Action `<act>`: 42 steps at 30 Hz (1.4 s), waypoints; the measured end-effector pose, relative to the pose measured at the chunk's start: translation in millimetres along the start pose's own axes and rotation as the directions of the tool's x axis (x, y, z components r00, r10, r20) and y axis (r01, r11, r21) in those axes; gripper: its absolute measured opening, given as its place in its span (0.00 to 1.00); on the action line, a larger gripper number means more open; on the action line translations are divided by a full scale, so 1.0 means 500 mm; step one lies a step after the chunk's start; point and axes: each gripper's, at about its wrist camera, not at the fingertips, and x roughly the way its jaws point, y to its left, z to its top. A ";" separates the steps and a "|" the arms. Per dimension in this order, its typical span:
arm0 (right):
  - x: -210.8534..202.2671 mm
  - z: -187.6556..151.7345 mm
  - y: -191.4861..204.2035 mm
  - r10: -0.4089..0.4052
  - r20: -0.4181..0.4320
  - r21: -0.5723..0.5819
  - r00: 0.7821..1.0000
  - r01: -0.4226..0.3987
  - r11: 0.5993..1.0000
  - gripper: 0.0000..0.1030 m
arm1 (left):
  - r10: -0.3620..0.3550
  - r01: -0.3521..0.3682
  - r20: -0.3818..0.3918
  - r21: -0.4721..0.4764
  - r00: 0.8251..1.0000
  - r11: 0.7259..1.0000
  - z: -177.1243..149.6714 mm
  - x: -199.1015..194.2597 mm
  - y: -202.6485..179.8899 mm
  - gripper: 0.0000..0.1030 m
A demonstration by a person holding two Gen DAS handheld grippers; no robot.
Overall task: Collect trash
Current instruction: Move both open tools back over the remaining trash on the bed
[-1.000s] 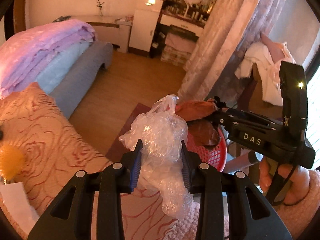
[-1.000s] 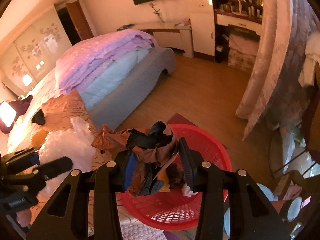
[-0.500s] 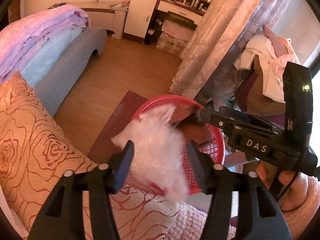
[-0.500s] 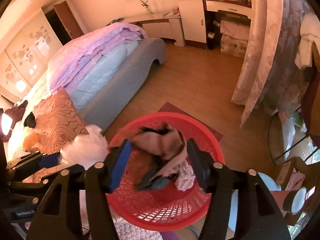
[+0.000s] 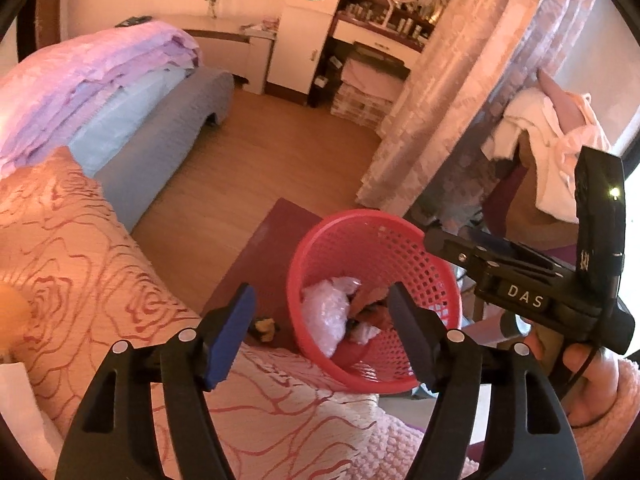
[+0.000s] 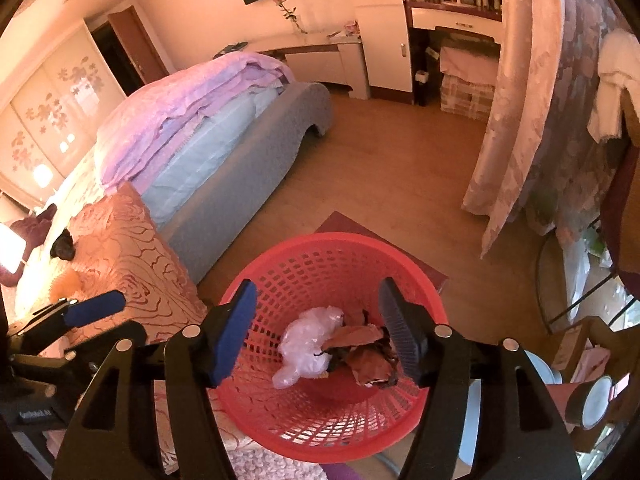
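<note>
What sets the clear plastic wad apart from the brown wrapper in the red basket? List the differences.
1. Colour: the clear plastic wad is whitish and see-through; the brown wrapper is opaque brown with dark patches.
2. Shape: the wad is puffy and rounded; the wrapper lies in flatter, creased sheets.
3. Place: in the right wrist view, the wad is left of the wrapper, which partly overlaps it.
Shared: both are crumpled, lie in the red basket, and neither is gripped.

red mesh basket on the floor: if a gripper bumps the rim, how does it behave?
The red basket likely slides or tips easily: thin open plastic mesh, apparently leaning already. Its contents, a clear plastic bag and brown crumpled paper, probably add little weight. The rim may flex when pinched.
</note>
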 end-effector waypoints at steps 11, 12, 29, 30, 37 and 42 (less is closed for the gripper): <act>-0.014 0.004 0.044 0.036 0.026 -0.043 0.999 -0.035 0.998 0.60 | 0.096 -0.092 0.094 -0.040 0.991 0.995 -0.011 -0.074 0.042 0.69; -0.014 0.004 0.051 0.042 0.027 -0.050 0.999 -0.041 0.998 0.60 | 0.104 -0.099 0.100 -0.050 0.990 0.994 -0.014 -0.082 0.049 0.69; 0.004 0.001 0.189 0.146 -0.014 -0.183 0.989 -0.146 0.972 0.60 | 0.242 -0.210 0.153 -0.196 0.958 0.958 -0.063 -0.180 0.160 0.70; 0.009 0.000 0.202 0.155 -0.023 -0.194 0.988 -0.156 0.968 0.60 | 0.255 -0.221 0.156 -0.210 0.954 0.952 -0.069 -0.189 0.170 0.70; 0.027 -0.008 0.294 0.213 -0.069 -0.272 0.975 -0.224 0.936 0.60 | 0.354 -0.294 0.146 -0.323 0.924 0.900 -0.123 -0.254 0.259 0.70; 0.029 -0.015 0.354 0.251 -0.096 -0.319 0.963 -0.269 0.909 0.60 | 0.421 -0.340 0.131 -0.404 0.897 0.849 -0.169 -0.309 0.328 0.70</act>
